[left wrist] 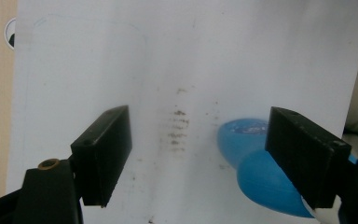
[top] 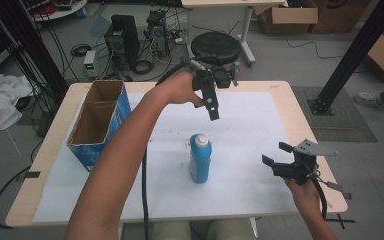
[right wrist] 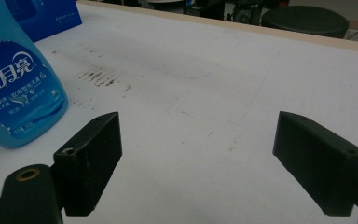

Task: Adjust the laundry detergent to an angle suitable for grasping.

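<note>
From the high view I see the blue bottle point(top: 200, 159) standing upright on the white paper point(top: 250, 130) near the middle of the table point(top: 285, 92), white cap up, so its long axis runs straight up and down. My left gripper point(top: 213, 107) hangs above and beyond it, pointing down, its jaws apart with nothing between them. My right gripper point(top: 276, 156) sits low to the bottle's right, pointing left toward it, jaws also spread and empty. An open blue cardboard box point(top: 99, 120) stands at the table's left side, well apart from the bottle. I judge the left gripper closer in plan but high, while the right is at the bottle's level and off to the side.

In the left gripper view I look down at the paper between two wide black jaws. The bottle point(left wrist: 256, 172) lies to the right, partly behind the right-hand jaw rather than in the gap. I would have to shift that way to centre it before coming down.

In the right gripper view the jaws stand wide over bare paper. The bottle point(right wrist: 16, 84) stands beyond the left-hand jaw, outside the gap, label facing me. The box point(right wrist: 42, 16) shows behind it. A sideways grip on the body would need a swing to the left first.
</note>
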The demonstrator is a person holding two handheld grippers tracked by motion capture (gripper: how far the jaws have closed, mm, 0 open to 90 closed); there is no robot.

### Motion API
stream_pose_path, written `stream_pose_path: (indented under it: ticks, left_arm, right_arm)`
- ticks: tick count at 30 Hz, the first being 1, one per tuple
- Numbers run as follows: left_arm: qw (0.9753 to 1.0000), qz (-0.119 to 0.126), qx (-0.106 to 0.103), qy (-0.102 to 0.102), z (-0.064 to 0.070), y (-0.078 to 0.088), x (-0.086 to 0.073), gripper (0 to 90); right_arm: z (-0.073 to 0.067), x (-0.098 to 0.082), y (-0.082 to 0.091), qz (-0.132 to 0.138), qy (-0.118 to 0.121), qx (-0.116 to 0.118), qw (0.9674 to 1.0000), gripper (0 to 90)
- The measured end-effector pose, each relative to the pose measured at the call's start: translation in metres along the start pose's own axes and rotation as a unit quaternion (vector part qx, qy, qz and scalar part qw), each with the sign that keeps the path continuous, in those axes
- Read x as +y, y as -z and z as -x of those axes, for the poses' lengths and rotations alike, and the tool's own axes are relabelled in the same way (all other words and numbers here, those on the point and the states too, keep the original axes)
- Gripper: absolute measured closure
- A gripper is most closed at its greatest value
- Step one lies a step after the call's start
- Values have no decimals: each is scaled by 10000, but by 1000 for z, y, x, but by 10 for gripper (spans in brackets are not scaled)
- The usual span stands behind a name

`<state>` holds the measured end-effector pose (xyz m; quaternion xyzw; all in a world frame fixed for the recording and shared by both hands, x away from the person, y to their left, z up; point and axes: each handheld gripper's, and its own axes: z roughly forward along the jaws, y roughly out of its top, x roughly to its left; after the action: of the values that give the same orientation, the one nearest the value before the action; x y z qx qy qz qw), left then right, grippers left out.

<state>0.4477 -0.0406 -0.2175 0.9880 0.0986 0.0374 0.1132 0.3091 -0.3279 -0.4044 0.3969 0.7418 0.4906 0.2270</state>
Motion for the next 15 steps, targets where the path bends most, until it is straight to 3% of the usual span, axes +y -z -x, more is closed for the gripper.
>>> stream_pose_path:
  ticks: [8,15]
  left_arm:
    - [10000,19,3,-7,0,0,0,235]
    - [9999,-3,-28,-97,0,-2,2,235]
  right_arm:
    - [-17,-10,3,198,24,-411,9990,158]
    - [-30,-12,7,338,44,-580,9977,156]
